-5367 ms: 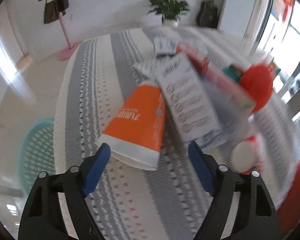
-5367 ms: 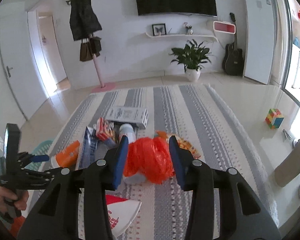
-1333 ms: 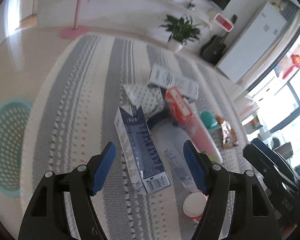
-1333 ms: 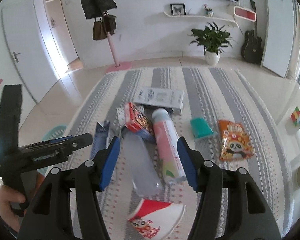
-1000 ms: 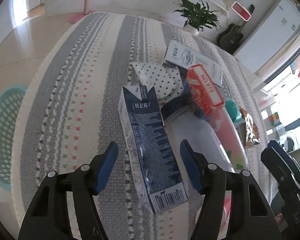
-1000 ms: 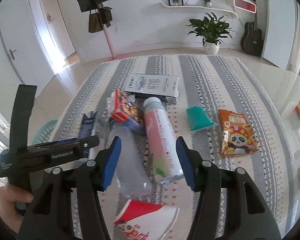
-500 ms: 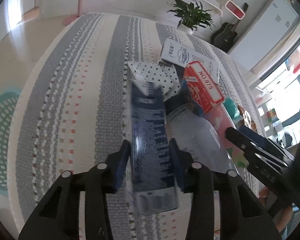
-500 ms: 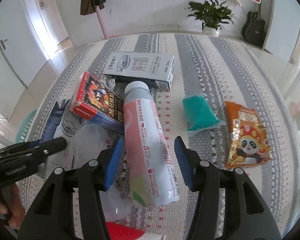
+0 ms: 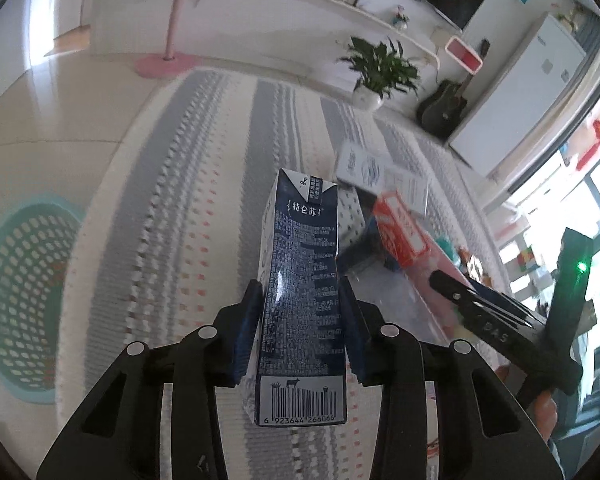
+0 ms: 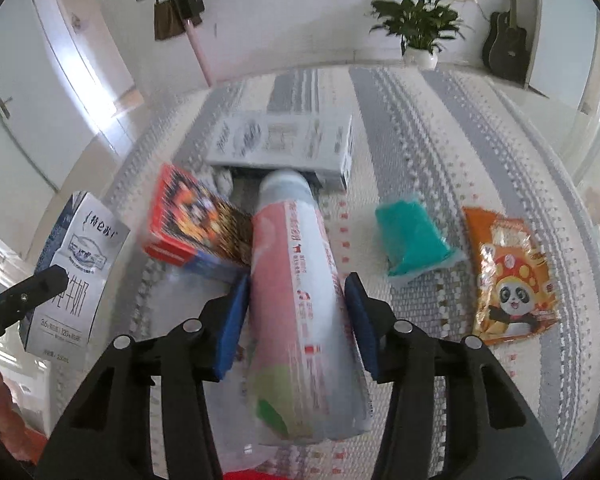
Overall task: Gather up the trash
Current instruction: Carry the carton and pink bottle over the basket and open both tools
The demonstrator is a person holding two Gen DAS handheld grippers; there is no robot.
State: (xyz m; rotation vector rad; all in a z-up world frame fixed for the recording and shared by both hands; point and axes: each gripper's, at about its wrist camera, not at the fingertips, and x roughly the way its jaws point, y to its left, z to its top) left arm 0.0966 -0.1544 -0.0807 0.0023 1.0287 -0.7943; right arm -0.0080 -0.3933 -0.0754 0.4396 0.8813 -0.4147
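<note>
Here, in the left wrist view, the left gripper is clamped on a dark blue milk carton, its blue pads pressing both long sides. The carton's upper face carries small white Chinese print, four larger characters near the top, and a barcode at the near end reading 6 923644 266066. It is held clear of the striped rug. To the left, on the pale floor beside the rug, stands a teal mesh basket. Beyond the carton lie a white printed box and a red box, both blurred. The right gripper's black frame crosses the right side.

In the right wrist view, the right gripper straddles a pink and white bottle lying on the rug; its jaws have just been closing, and the left pad touches the bottle while the right pad sits just off it, so no firm grasp shows. The label's red print is too small to read. A red snack box leans against the bottle's left side, and the white box sits across its cap end. To the right lie a teal packet and an orange panda snack bag.
</note>
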